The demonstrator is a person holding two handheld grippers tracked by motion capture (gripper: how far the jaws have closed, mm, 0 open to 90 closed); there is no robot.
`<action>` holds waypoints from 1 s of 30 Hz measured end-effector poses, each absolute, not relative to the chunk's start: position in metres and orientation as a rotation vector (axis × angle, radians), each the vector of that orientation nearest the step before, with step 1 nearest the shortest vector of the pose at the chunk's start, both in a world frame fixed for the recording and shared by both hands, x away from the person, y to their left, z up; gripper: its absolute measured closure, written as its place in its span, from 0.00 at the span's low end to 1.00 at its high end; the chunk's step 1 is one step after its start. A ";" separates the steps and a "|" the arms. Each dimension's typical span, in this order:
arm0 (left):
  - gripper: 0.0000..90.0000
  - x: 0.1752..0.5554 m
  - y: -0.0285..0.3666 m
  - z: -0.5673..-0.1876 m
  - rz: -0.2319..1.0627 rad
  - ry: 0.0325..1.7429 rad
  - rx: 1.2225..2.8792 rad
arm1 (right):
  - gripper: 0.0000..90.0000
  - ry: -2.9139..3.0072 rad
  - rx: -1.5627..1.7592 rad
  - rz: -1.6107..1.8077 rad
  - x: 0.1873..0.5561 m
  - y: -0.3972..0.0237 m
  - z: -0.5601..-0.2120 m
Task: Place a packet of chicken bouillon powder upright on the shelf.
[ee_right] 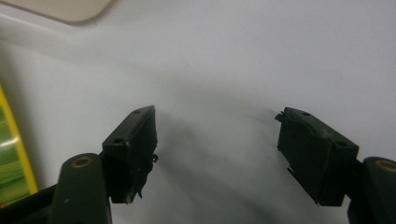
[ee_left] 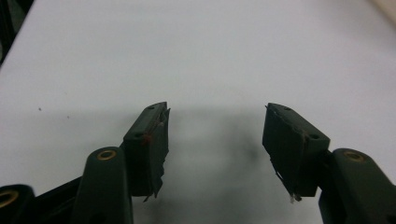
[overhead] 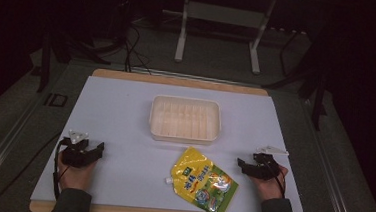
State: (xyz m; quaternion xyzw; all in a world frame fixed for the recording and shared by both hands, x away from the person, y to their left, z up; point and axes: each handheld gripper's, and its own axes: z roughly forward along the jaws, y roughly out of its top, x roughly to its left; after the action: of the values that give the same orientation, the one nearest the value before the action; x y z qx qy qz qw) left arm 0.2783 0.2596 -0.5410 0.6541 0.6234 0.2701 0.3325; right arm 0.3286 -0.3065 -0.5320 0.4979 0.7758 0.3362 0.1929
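A yellow and green spouted pouch [overhead: 203, 181] lies flat on the white table sheet [overhead: 125, 111], near the front edge and right of centre. Behind it stands an empty cream plastic tub [overhead: 185, 118]. My left gripper [overhead: 93, 148] rests on the sheet at the front left, well apart from the pouch. It is open with nothing between its jaws [ee_left: 215, 126]. At the front right sits my right gripper [overhead: 243, 164], just right of the pouch and also open and empty [ee_right: 215, 126]. The pouch's yellow edge [ee_right: 11, 158] shows at the left of the right gripper view.
A corner of the tub [ee_right: 65, 8] shows at the top left of the right gripper view. Beyond the table, a white frame stand [overhead: 219, 23] and dark cables [overhead: 132, 47] lie on the grey floor. The wooden table edge [overhead: 178, 80] borders the sheet.
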 end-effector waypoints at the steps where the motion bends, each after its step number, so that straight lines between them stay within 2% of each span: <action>1: 0.46 0.278 0.260 -0.540 0.723 1.619 1.714 | 0.38 2.186 1.398 0.947 0.328 -0.308 -0.531; 3: 0.46 0.277 0.260 -0.540 0.735 1.603 1.715 | 0.45 2.190 1.406 0.948 0.328 -0.311 -0.531; 5: 0.46 0.278 0.260 -0.539 0.762 1.593 1.732 | 0.49 2.191 1.432 0.942 0.327 -0.314 -0.531; 14: 0.46 0.278 0.256 -0.541 0.777 1.560 1.776 | 0.48 2.210 1.398 0.974 0.325 -0.315 -0.529; 30: 0.45 0.278 0.258 -0.541 0.760 1.563 1.753 | 0.46 2.324 1.238 1.042 0.322 -0.304 -0.508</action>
State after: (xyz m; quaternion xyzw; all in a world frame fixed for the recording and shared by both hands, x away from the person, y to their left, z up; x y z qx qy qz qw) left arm 0.2776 0.2583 -0.5413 0.6704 0.5976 0.2905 0.3302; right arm 0.3223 -0.3044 -0.5081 0.4320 0.8108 0.3635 0.1543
